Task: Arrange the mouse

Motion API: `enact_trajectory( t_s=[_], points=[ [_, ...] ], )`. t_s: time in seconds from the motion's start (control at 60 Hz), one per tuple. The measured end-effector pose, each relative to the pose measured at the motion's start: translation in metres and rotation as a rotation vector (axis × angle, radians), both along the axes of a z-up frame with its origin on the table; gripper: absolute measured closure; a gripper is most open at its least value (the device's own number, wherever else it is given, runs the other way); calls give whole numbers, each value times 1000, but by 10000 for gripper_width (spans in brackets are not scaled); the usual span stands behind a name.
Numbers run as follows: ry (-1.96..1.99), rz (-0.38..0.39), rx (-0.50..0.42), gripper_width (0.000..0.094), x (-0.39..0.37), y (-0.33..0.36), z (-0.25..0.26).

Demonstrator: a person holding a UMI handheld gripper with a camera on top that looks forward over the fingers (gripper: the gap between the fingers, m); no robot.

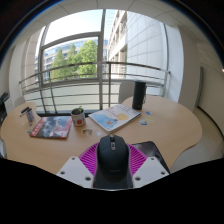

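Gripping the black mouse (112,154) from both sides, the tool (112,160) has its magenta pads (89,156) pressed against it, above the wooden worktop (175,125). Beyond it lie a mug (78,116) at 11 o'clock, a magazine (50,126) at 10 and a dark cylinder (139,95) at 1.

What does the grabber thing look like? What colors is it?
The two-finger gripper has pale grey, blocky plastic fingers with angled tips. Each finger has a bright magenta pad on its inner face, marked with dark ridged stripes. No cables, sleeves or hand show in this view.
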State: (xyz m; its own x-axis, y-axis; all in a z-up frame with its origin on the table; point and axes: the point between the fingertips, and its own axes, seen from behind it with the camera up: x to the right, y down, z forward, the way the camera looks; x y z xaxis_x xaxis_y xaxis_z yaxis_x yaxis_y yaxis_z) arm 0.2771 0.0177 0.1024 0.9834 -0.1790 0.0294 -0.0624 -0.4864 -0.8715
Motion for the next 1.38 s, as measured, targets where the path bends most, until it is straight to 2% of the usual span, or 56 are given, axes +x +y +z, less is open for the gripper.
enact_trajectory(
  t_s=[0.133, 0.317, 0.4, 0.5, 0.55, 0.883, 1.117, 1.383],
  points=[
    [26, -8, -117, 555, 38, -6, -67],
    [71, -22, -187, 430, 53, -16, -107],
    [67, -7, -203, 327, 53, -24, -107],
    [32, 3, -188, 77, 52, -34, -94],
    [18, 3, -174, 103, 50, -43, -77],
    [-80, -13, -85, 94, 20, -168, 52],
    [-94, -20, -48, 89, 3, -249, 97],
    [-104, -29, -35, 91, -1, -292, 108]
  ],
)
